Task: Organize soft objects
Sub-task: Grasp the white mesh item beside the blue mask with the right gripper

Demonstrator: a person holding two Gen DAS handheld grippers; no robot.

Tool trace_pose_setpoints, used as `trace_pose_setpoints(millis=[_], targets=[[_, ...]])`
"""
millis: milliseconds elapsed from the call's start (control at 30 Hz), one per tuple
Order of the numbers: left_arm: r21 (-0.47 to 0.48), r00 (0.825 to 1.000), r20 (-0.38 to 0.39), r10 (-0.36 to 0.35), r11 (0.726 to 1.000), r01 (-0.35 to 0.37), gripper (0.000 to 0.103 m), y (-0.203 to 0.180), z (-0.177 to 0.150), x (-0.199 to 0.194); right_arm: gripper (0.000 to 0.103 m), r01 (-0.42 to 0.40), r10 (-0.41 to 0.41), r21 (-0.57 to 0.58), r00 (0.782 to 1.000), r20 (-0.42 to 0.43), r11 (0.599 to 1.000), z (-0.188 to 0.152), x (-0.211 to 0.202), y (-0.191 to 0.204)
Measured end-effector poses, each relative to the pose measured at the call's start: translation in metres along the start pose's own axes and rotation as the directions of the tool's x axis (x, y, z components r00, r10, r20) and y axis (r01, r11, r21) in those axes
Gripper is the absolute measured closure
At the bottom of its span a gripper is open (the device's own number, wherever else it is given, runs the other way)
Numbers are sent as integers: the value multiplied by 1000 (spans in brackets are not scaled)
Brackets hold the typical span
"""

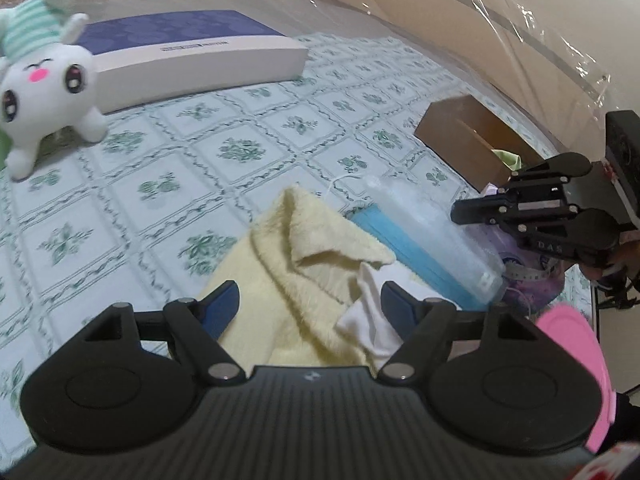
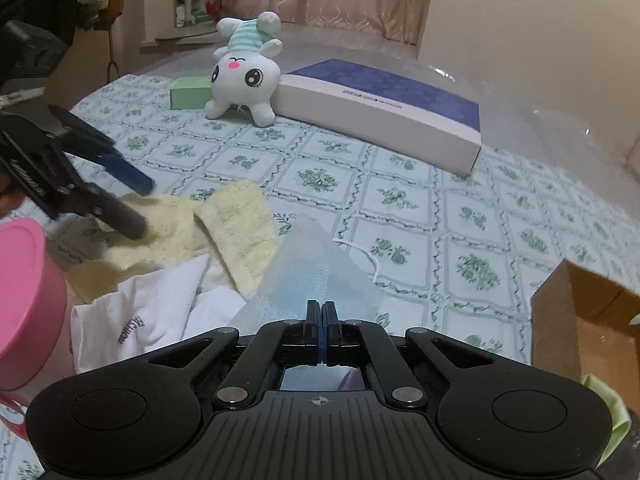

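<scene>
On the far left of the worktop [image 2: 400, 208] the plush rabbit [image 2: 244, 80] still lies untouched. Nearer, the yellow towel [image 1: 296, 264] and white cloth [image 2: 160, 320] sit in a loose heap, with the left hand-held gripper [image 1: 310, 300] spread wide above them, grasping nothing. Right of that, the right hand-held gripper [image 2: 322, 310] is clenched on the bagged face mask [image 2: 312, 276]. The cardboard box [image 1: 472, 140] at right holds something green; most sorting seems left.
</scene>
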State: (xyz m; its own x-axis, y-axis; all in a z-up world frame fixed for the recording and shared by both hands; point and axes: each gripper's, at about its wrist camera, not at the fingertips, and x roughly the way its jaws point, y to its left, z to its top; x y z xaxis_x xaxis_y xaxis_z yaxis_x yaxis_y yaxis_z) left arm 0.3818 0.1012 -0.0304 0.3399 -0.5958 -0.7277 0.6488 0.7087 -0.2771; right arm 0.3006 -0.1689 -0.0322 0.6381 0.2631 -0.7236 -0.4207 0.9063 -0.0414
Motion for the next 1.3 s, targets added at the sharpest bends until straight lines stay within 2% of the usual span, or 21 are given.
trace_pose_setpoints(millis=[200,233,267,300,367,567,733,767,800,833,900,967,1233,1300], targets=[[29,999,-37,-21,999,22,28,-5,11,22,100,-51,53,47,997,-53,998,-4,12,-1],[33,999,-41,-21,999,22,28,-6,13,25,96,-53,56,45,997,-60,998,-6,14,1],[40,999,-45,-20,999,22,28,-8,14,27,82,-49,52,41,996,-68,998,-7,15,3],[48,999,-47,-23,999,25,28,-9,14,28,57,-42,45,38,996,-77,998,-8,17,4],[61,999,-47,-27,998,30,28,-12,16,29,41,-62,65,43,995,-75,997,-11,16,5],[70,998,-59,-30,997,34,28,-12,21,31,38,-48,41,-53,992,-122,997,-15,28,20],[78,997,-66,-45,996,50,28,-11,26,31,39,-48,20,-164,986,-168,985,-17,39,30],[84,996,-71,-50,995,56,28,-11,27,32,42,-49,20,-167,985,-170,985,-17,40,30],[88,996,-75,-55,994,62,28,-12,27,33,54,-56,27,-162,984,-174,985,-18,41,29],[94,995,-81,-59,993,67,28,-13,28,33,60,-68,40,-152,983,-179,986,-18,42,27],[110,993,-97,-65,991,76,28,-15,28,36,92,-61,36,-148,985,-168,987,-17,40,24],[116,991,-108,-79,989,92,28,-17,29,37,102,-52,32,-133,988,-150,990,-17,37,19],[130,976,-175,-132,979,155,28,-28,31,48,103,34,-35,-83,999,-5,996,2,5,-4],[126,970,-197,-144,977,171,31,-29,33,52,103,49,-48,-73,999,15,996,8,0,-8]])
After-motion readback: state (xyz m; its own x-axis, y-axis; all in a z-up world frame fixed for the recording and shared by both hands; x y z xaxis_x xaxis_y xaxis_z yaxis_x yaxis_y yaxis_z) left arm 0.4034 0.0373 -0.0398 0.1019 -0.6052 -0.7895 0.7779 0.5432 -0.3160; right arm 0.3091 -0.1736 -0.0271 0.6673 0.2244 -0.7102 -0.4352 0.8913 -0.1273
